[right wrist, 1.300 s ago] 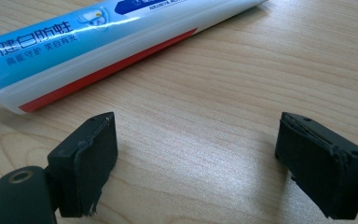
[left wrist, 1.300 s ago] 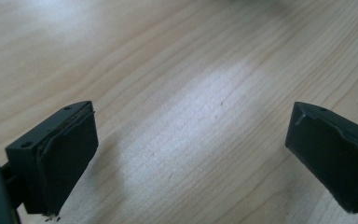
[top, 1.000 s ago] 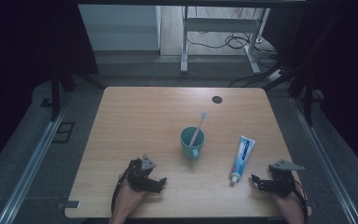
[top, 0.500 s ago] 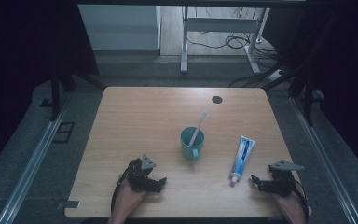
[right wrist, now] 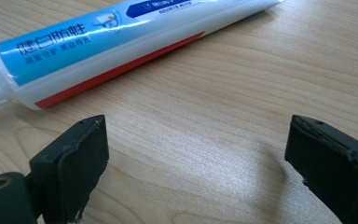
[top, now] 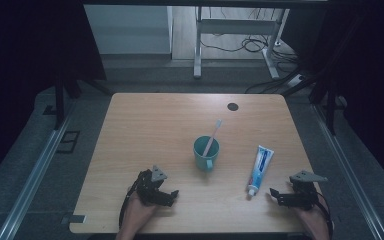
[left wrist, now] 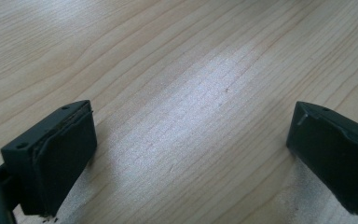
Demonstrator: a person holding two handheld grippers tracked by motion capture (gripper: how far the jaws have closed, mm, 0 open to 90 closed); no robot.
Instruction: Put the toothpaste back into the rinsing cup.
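A person sat at a light wooden table (top: 145, 130) with a black two-jaw gripper in each hand, both resting near the front edge. The right gripper (top: 276, 196) lay just beside the capped end of a white and blue toothpaste tube (top: 259, 169), which lay flat on the wood to the right of a teal mug (top: 206, 153) holding a pale pink toothbrush (top: 212, 136) that leaned against the rim. In the right gripper view, the jaws had just been opening and stood wide apart with only bare wood between them; the tube (right wrist: 116, 42) lay across the table just beyond them, untouched. The left gripper (top: 171, 196) sat well apart from the mug, its jaws likewise spread wide and empty over the tabletop. The tube seemed the likely thing to be picked up next. The risk from here was probably a poor approach: the tube lay low and round, so a jaw coming in too high might nudge it aside or roll it, and squeezing the soft middle hard could force paste toward the cap. A careless sweep could also knock the mug and tip the brush out.
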